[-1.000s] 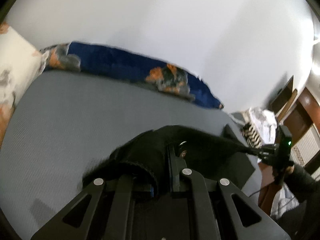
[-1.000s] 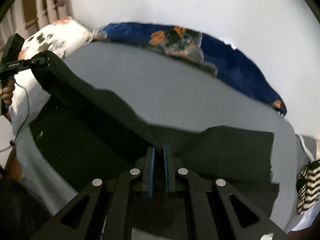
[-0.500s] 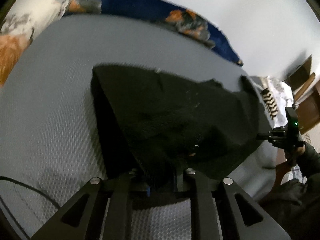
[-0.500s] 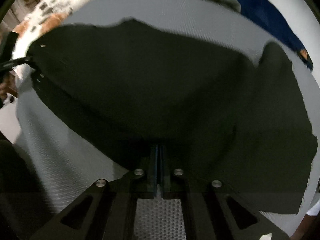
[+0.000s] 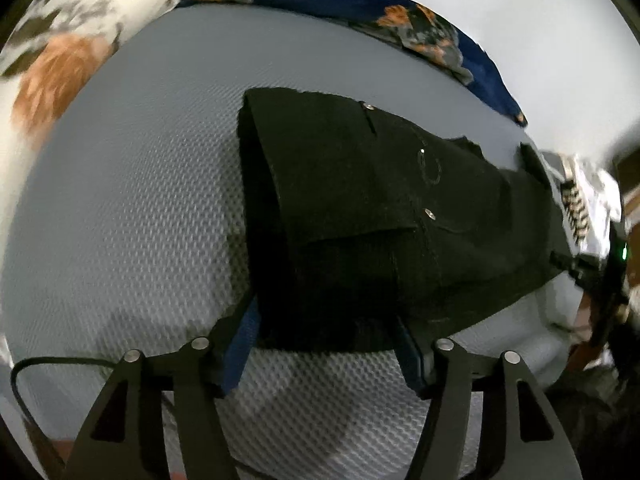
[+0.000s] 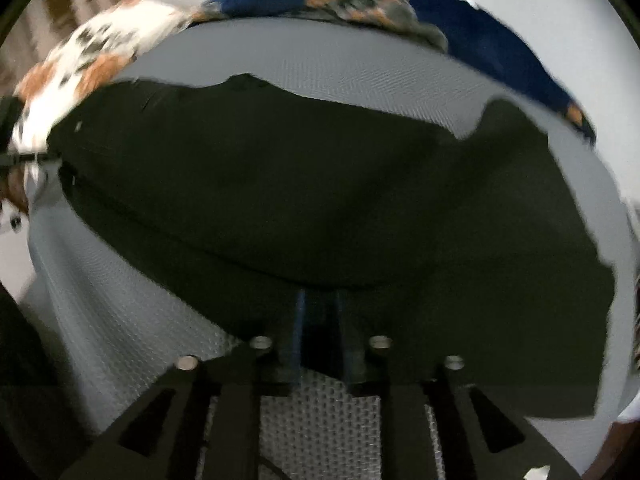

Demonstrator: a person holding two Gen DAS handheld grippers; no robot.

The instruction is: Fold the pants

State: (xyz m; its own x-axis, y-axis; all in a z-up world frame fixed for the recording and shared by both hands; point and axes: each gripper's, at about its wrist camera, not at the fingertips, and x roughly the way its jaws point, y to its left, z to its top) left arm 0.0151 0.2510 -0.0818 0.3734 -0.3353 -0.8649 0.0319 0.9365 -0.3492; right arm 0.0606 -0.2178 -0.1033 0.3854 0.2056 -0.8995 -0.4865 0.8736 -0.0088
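Observation:
The black pants [image 5: 380, 208] lie folded on the grey mesh bed cover [image 5: 132, 200], waistband end with rivets on top. My left gripper [image 5: 326, 344] is open wide, its blue-padded fingers [image 5: 240, 356] straddling the near edge of the pants. In the right wrist view the pants [image 6: 320, 200] spread across the bed. My right gripper [image 6: 320, 320] has its jaws slightly apart at the near edge of the cloth, with black fabric between them. The right gripper also shows at the far right of the left wrist view [image 5: 588, 272].
A blue patterned blanket [image 5: 360, 4] runs along the far edge of the bed by the white wall. A white and orange pillow [image 5: 60, 52] lies at the far left. A black and white item [image 5: 576, 208] sits past the right edge. A cable [image 5: 52, 364] trails at the near left.
The pants have come down from mid-air onto the bed as a folded layer. My left gripper has opened and let go of them. My right gripper's jaws have parted slightly.

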